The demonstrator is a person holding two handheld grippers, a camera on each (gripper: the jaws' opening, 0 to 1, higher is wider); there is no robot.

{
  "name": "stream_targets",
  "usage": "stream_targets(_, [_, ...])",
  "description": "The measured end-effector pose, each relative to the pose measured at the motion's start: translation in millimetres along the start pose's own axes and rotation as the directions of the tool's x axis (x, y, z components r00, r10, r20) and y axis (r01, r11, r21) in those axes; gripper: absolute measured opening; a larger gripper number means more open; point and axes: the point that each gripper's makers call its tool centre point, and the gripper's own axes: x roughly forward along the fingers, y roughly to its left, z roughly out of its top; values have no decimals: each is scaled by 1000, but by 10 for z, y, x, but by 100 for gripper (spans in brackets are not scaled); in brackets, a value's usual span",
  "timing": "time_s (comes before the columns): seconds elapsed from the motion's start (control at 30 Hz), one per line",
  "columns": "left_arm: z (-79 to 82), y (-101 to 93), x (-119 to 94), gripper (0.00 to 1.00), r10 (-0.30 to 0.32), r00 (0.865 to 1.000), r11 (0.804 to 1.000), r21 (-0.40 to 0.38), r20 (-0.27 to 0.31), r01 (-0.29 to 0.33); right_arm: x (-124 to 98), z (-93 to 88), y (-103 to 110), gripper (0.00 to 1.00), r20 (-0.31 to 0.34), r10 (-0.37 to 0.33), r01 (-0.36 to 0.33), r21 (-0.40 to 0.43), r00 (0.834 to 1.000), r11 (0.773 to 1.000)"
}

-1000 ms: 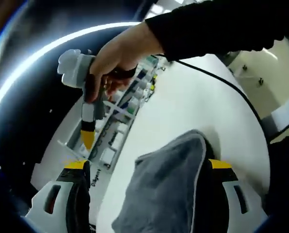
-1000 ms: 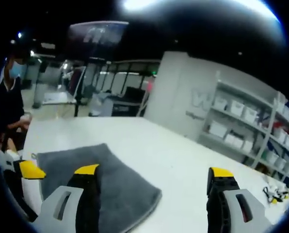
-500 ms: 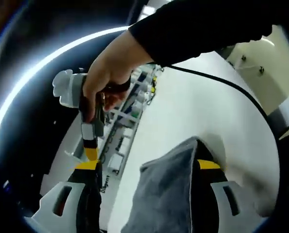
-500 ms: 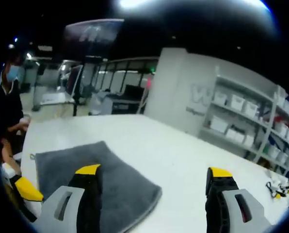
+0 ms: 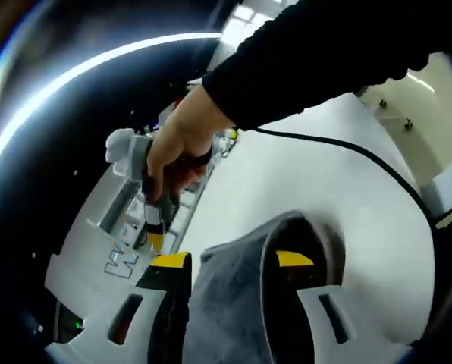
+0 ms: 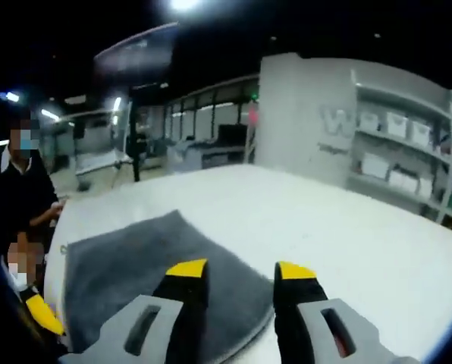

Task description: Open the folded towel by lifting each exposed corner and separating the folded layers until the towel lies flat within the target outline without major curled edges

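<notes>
Grey towel (image 6: 146,265) is pinched by both grippers' fingers, left gripper (image 5: 230,262), right gripper (image 6: 237,269); lift evenly, peeling layers apart across the surface (image 6: 347,227).

towel (image 6: 135,265) | grey, partly folded | lying on white table (image 6: 347,227)

Dim, soft-focus fisheye frames; overhead lights glare, the white table (image 6: 347,227) shines, edges warp and blur

A broad white surface (image 6: 347,227) carried a grey towel (image 6: 135,265), which lay spread toward seven o'clock in the right gripper view. In the left gripper view a black cable (image 5: 362,155) trailed across it at two o'clock.
</notes>
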Motion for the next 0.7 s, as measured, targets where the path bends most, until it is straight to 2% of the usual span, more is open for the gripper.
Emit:
stream_targets(0.07, [-7,-12,17,31,-8,1000,1000,2,-1,8,92,-99,9,21,-27,11,-11,6,1000,1000])
stream_targets(0.23, [-39,-44,25,19,-22,1000,1000,-2,-15,22,299,-456,-238,19,-124,-58,63,39,991,997])
stream_targets(0.4, [-27,-38,15,12,-24,1000,1000,-15,-8,23,312,-540,-301,18,-135,-62,68,39,989,997])
stream_targets(0.63, [-2,-77,16,7,-45,999,998,-34,7,45,473,-699,-423,19,-207,-129,127,-22,970,992])
stream_targets(0.7, [5,-90,13,5,-56,998,997,-44,15,57,490,-687,-457,12,-208,-145,140,-39,967,989])
